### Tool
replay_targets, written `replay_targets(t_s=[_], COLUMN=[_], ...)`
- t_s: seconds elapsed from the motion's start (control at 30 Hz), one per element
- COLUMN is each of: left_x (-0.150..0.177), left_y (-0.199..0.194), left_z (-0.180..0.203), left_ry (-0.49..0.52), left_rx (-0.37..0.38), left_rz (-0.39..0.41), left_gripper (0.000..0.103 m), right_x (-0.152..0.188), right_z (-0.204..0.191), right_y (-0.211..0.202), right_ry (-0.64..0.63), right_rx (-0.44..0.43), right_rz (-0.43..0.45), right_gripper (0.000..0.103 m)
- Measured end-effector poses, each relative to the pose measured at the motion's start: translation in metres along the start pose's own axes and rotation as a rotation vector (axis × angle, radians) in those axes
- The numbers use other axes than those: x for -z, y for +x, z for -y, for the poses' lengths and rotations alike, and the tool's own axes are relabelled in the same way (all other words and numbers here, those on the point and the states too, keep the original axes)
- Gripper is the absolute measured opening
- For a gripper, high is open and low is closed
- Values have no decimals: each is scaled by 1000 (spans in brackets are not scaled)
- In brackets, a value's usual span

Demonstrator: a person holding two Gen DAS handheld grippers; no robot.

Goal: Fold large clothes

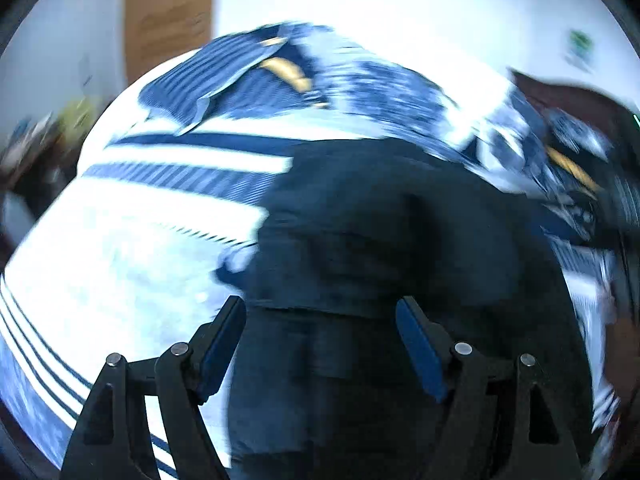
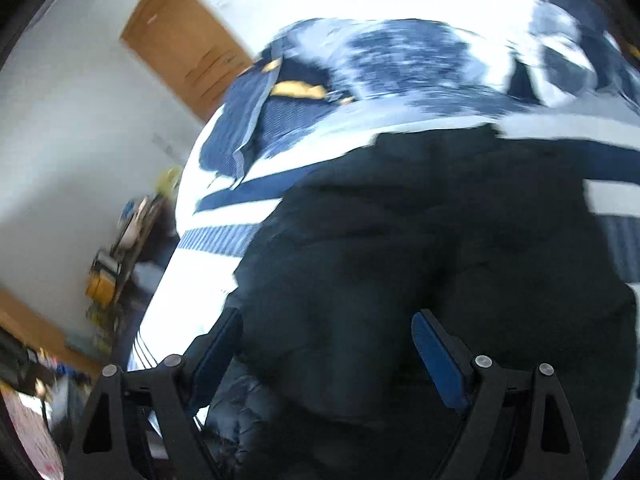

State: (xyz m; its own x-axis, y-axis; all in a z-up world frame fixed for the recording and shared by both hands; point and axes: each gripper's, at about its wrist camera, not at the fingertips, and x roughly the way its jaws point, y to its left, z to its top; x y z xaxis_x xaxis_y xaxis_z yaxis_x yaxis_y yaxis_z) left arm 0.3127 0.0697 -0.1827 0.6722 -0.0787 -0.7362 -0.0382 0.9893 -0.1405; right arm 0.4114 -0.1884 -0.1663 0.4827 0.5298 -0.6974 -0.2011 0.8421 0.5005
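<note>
A large dark garment (image 1: 380,220) lies spread on a bed with a blue and white striped cover (image 1: 140,240). My left gripper (image 1: 320,302) hangs just above the garment's near part, jaws wide apart and blue pads bare, open. In the right wrist view the same dark garment (image 2: 420,220) fills the middle over the bed cover (image 2: 200,280). My right gripper (image 2: 327,314) also stands open above it, with dark cloth below the gap but nothing pinched. Both views are blurred.
A blue striped pillow (image 1: 224,76) with a yellow patch lies at the far end of the bed, also in the right wrist view (image 2: 244,128). A wooden door (image 2: 188,44) is in the white wall behind. Cluttered shelves (image 2: 116,264) stand left of the bed.
</note>
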Motion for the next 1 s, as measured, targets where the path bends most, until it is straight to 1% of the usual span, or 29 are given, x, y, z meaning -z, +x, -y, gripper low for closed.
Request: replay_targets(t_s=[0.03, 0.1, 0.17, 0.2, 0.23, 0.27, 0.3, 0.33, 0.4, 0.43, 0.47, 0.5, 0.53, 0.57, 0.6, 0.63, 0.67, 0.73, 0.77, 0.8, 0.83, 0.87, 0.9, 0.97, 1.0], left_x=[-1, 0, 4, 4, 4, 3, 3, 3, 2, -1, -3, -7, -9, -11, -14, -18, -22, -32, -37, -41, -46, -52, -56, -61, -63], left_y=[3, 6, 6, 7, 10, 12, 12, 13, 15, 16, 18, 20, 22, 23, 25, 26, 27, 33, 37, 40, 45, 52, 59, 71, 80], left_z=[-13, -29, -39, -41, -41, -41, -41, -40, -41, -41, -37, -37, -37, -35, -32, -27, -24, -13, -6, -1, 5, 11, 15, 19, 21], left_ry=[-48, -96, -116, -118, -119, -121, -125, -131, -124, -118, -109, -106, -104, -103, -101, -100, -99, -94, -96, -98, -102, -113, -131, -170, -206], left_rx=[-4, -6, -12, -16, -26, -29, -28, -24, -23, -27, -28, -26, -24, -20, -9, 7, 22, 60, 79, 92, 113, 149, 180, 224, 252], left_rz=[-10, -14, -10, -11, -16, -19, -22, -27, -27, -27, -29, -29, -29, -29, -31, -31, -31, -38, -45, -50, -60, -80, -101, -143, -170], left_gripper=[78, 78, 78, 78, 78, 78, 78, 78, 78, 78, 78, 78, 78, 78, 78, 78, 78, 78, 78, 78, 78, 78, 78, 78, 78], right_x=[9, 36, 64, 77, 89, 95, 101, 105, 114, 114, 112, 109, 103, 99, 92, 84, 78, 66, 57, 56, 54, 53, 53, 53, 61], right_z=[-10, -22, -27, -32, -39, -48, -58, -70, -81, -84, -84, -81, -74, -70, -62, -50, -42, -14, 5, 21, 33, 48, 65, 94, 110], right_y=[6, 19, 25, 28, 33, 38, 46, 55, 69, 77, 85, 86, 82, 75, 60, 39, 27, -11, -29, -41, -48, -52, -51, -39, -37], right_ry=[-24, -43, -89, -143, -223, -303, -396, -505, -655, -695, -715, -708, -664, -615, -528, -428, -364, -171, -46, 33, 93, 151, 198, 283, 334], right_rx=[13, 74, 153, 208, 281, 347, 434, 545, 609, 645, 687, 689, 667, 649, 591, 527, 500, 389, 291, 236, 217, 203, 190, 172, 148], right_rz=[-4, -18, -4, -4, -3, -3, 2, 31, 55, 53, 48, 42, 29, 39, 69, 104, 128, 192, 232, 258, 274, 286, 277, 235, 201], right_gripper=[89, 89, 89, 89, 89, 88, 88, 88, 88, 85, 66, 52, 26, 18, 16, 11, 11, 11, 11, 11, 11, 11, 11, 16, 19])
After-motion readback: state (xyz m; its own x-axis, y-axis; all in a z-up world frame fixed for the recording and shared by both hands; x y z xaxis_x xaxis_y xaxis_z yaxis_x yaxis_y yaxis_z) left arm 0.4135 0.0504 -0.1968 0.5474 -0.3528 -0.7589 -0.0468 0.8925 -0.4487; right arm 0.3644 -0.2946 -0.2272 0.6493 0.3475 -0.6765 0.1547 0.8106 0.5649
